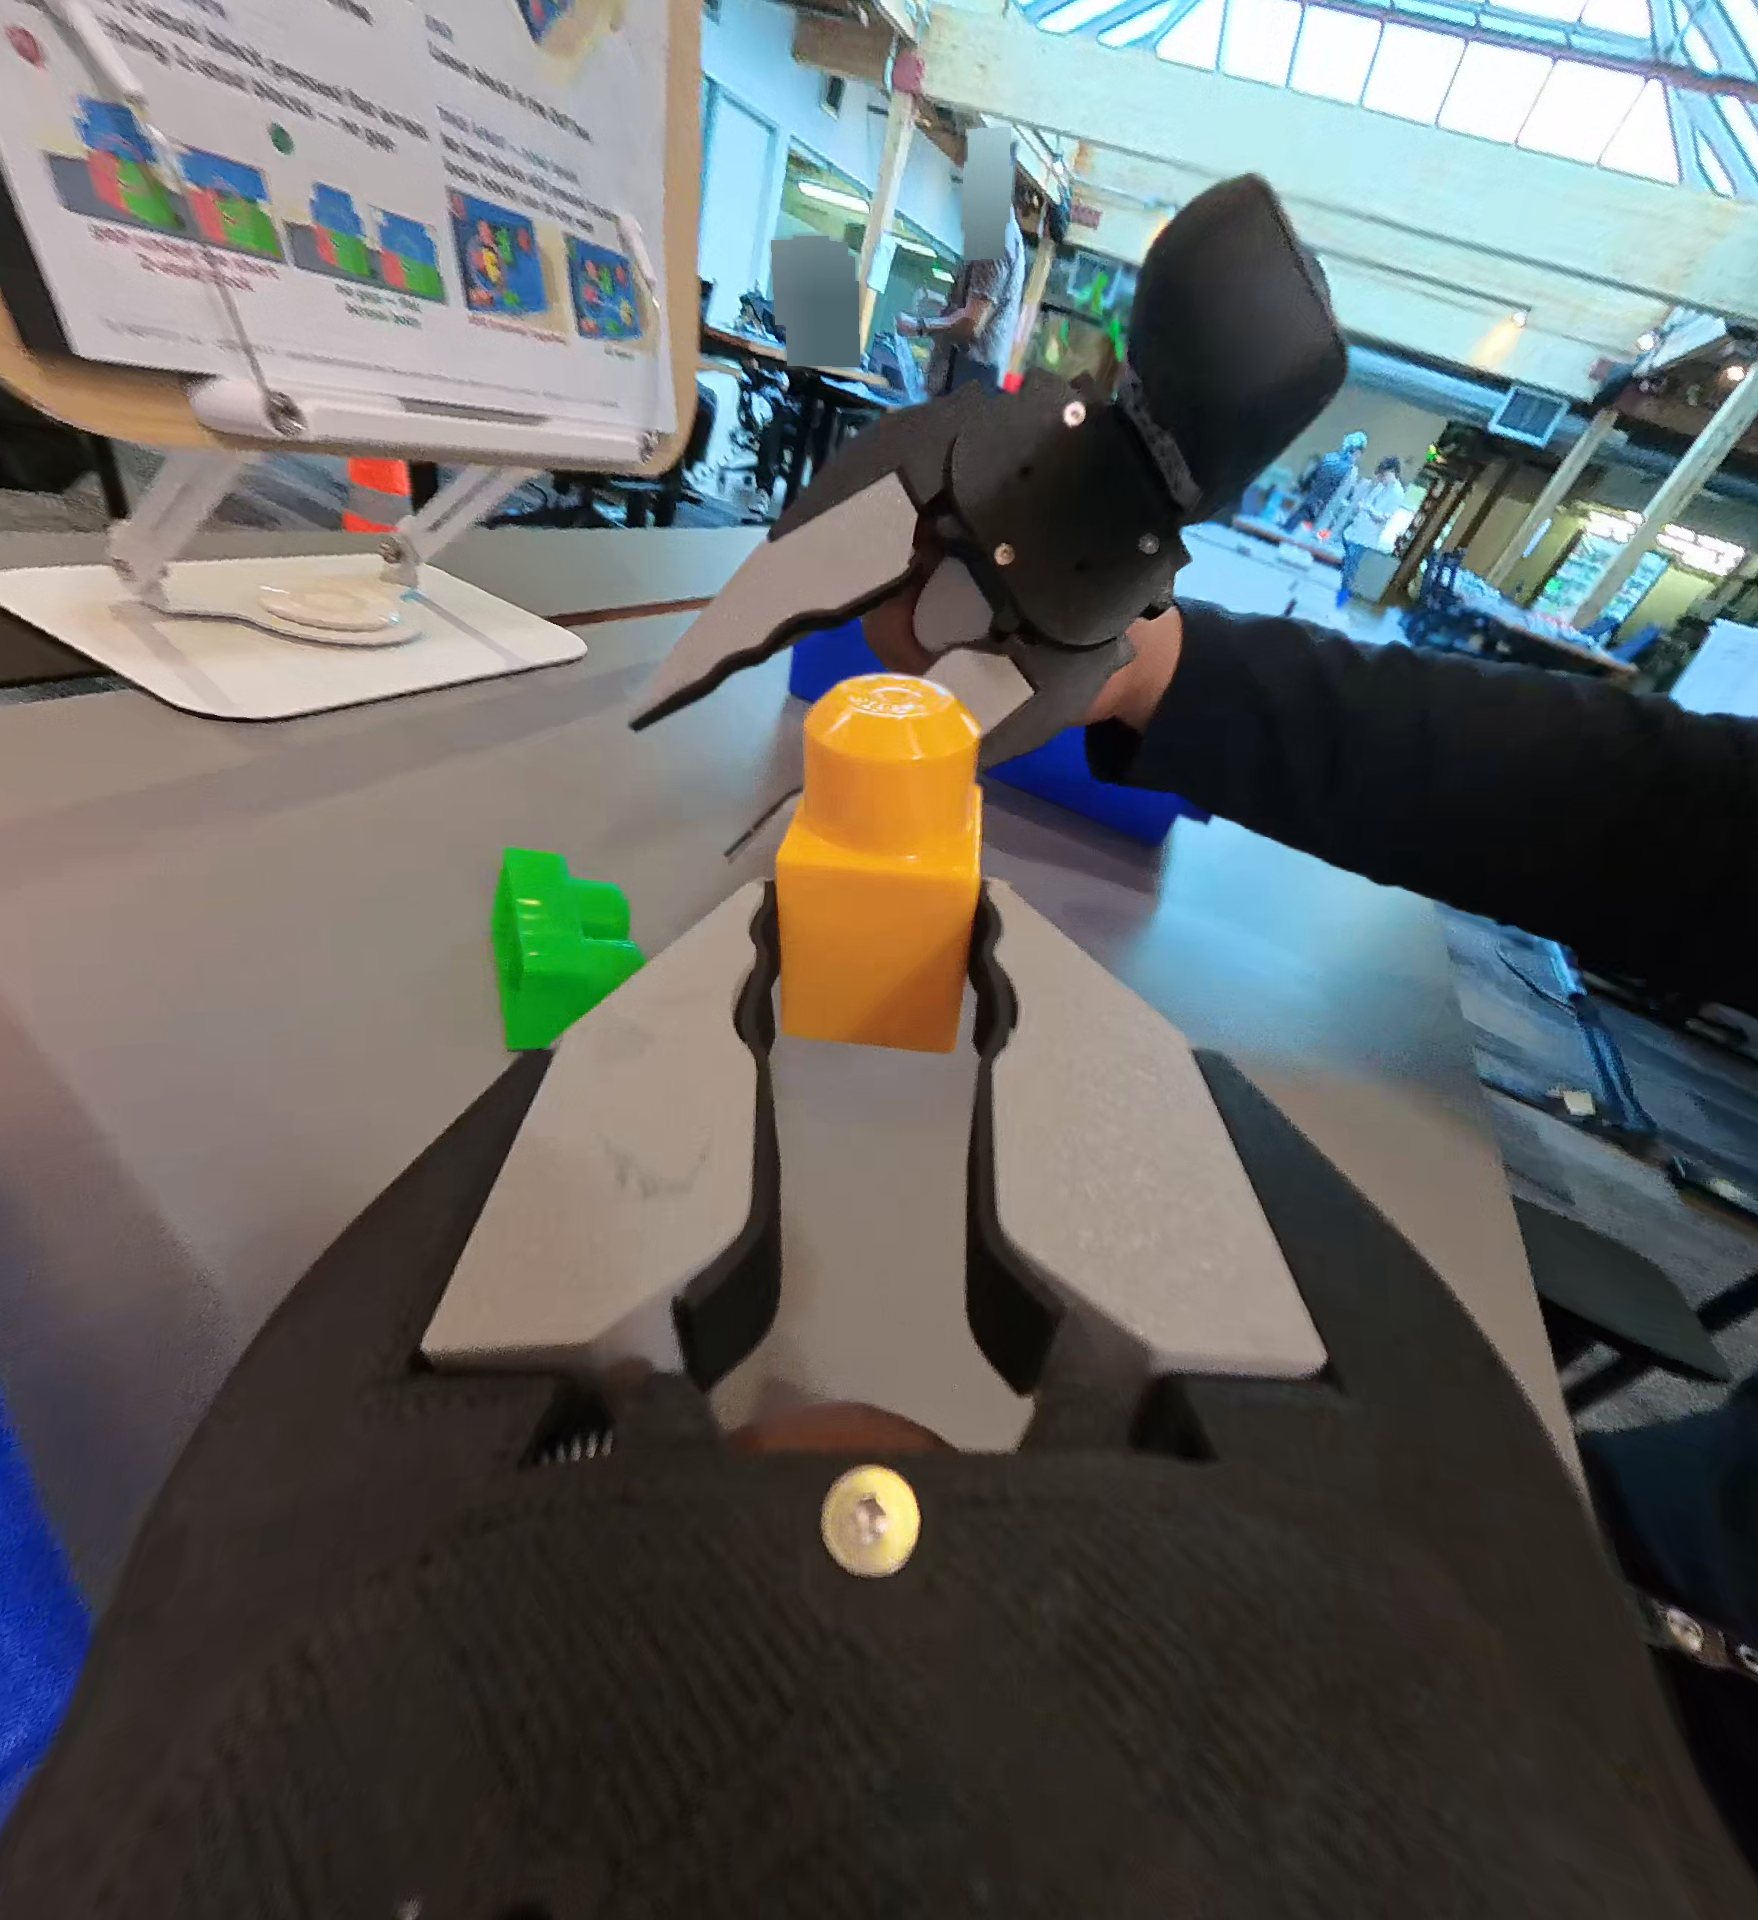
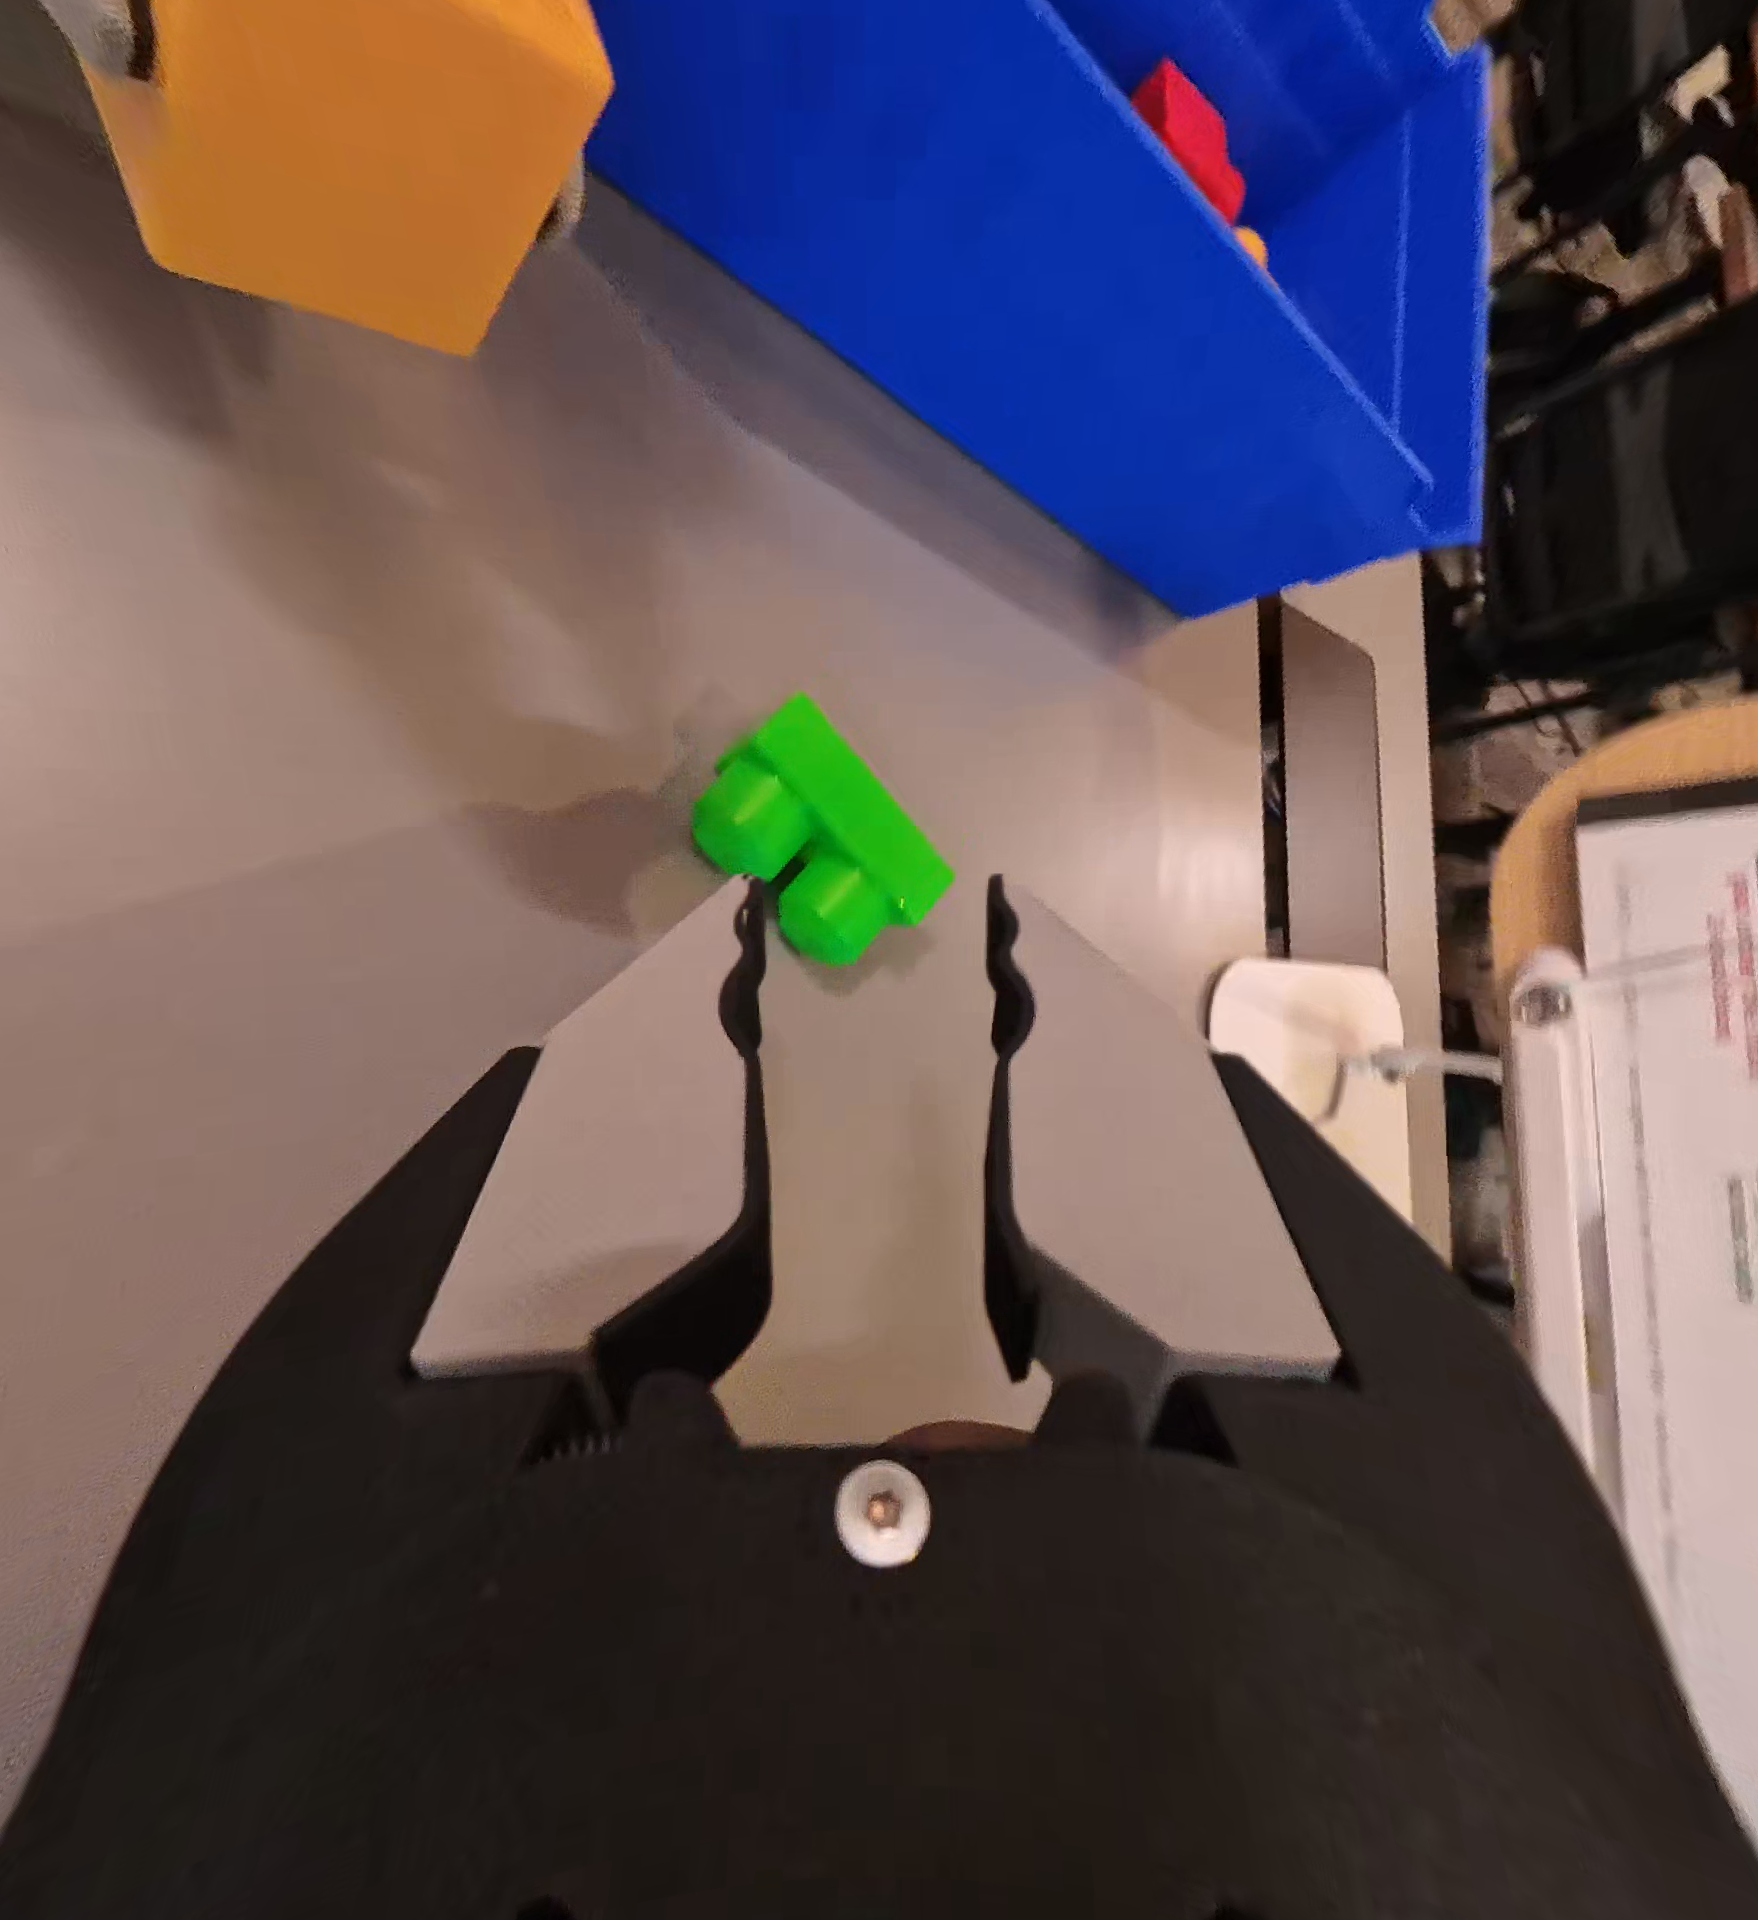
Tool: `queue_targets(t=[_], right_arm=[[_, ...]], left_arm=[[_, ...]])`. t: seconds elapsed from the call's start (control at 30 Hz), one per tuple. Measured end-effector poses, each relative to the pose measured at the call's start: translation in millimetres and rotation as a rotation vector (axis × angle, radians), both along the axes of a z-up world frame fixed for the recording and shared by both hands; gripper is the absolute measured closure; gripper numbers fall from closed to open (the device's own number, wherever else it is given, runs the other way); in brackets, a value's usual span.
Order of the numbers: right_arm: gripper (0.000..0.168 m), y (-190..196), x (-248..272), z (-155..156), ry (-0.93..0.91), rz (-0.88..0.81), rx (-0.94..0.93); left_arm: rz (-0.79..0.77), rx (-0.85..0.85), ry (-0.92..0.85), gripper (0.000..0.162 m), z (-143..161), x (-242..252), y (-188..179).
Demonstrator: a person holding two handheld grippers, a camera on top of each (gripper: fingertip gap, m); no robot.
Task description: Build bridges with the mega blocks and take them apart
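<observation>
My left gripper (image 1: 875,914) is shut on an orange one-stud block (image 1: 875,914) and holds it upright above the grey table (image 1: 231,883). The block also shows at the top left of the right wrist view (image 2: 335,156). A green two-stud block (image 1: 553,961) lies on its side on the table, left of the orange one. In the right wrist view the green block (image 2: 823,831) lies just beyond my right gripper (image 2: 870,894), which is open and empty. In the left wrist view the right gripper (image 1: 833,686) hovers open behind the orange block.
A blue bin (image 2: 1062,312) holding a red block (image 2: 1192,135) stands on the table behind the blocks; it also shows in the left wrist view (image 1: 1083,790). An instruction sheet on a white stand (image 1: 314,229) stands at the far left. A black sleeve (image 1: 1477,779) reaches in from the right. One gripper's finger ends stand about 11 cm off the other's.
</observation>
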State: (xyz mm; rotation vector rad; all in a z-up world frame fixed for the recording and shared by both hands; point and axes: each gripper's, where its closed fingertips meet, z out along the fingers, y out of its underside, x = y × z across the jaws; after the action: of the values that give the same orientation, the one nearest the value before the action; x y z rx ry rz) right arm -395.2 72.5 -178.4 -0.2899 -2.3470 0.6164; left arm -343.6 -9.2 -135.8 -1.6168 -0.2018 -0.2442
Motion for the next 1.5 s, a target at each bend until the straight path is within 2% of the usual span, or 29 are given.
queue_targets(t=[0.07, 0.27, 0.5, 0.6, 0.63, 0.67, 0.73, 0.83, 1.0, 1.13, 1.3, 1.4, 1.5], right_arm=[[0.121, -8, -6, -8, -0.041, 0.053, 0.063], [0.121, -8, -20, -49, -0.146, 0.127, 0.255], [0.119, -12, -25, -56, -0.232, 0.165, 0.274], [0.111, -14, -28, -60, -0.257, 0.175, 0.298], [0.113, -13, -27, -63, -0.287, 0.182, 0.316], [0.124, -14, -25, -67, -0.321, 0.194, 0.327], [0.122, -16, -29, -66, -0.324, 0.195, 0.337], [0.135, -18, -32, -66, -0.336, 0.197, 0.332], [0.137, -13, -37, -65, -0.349, 0.107, 0.253], [0.138, -3, -36, -42, -0.353, 0.012, 0.058], [0.138, 2, 9, 11, -0.497, 0.013, -0.301], [0.138, -4, 43, 45, -0.533, 0.078, -0.411], [0.138, -19, 70, 63, -0.546, 0.137, -0.405]], left_arm=[[0.019, 0.030, -0.021, 0.128, 6, -6, -5], [0.015, 0.059, -0.052, 0.128, 11, -9, -9], [0.013, 0.085, -0.082, 0.128, 16, -12, -12], [0.015, 0.102, -0.094, 0.128, 19, -13, -14], [0.016, 0.105, -0.097, 0.128, 19, -14, -15], [0.018, 0.106, -0.098, 0.128, 19, -14, -15], [0.020, 0.107, -0.100, 0.128, 19, -15, -16], [0.025, 0.106, -0.103, 0.128, 18, -17, -16], [0.024, 0.092, -0.098, 0.128, 16, -16, -15], [0.035, 0.055, -0.073, 0.128, 9, -17, -14], [-0.019, -0.068, 0.022, 0.128, -10, 0, 0], [-0.064, -0.133, 0.068, 0.128, -23, 13, 9], [-0.119, -0.171, 0.089, 0.128, -33, 26, 16]])
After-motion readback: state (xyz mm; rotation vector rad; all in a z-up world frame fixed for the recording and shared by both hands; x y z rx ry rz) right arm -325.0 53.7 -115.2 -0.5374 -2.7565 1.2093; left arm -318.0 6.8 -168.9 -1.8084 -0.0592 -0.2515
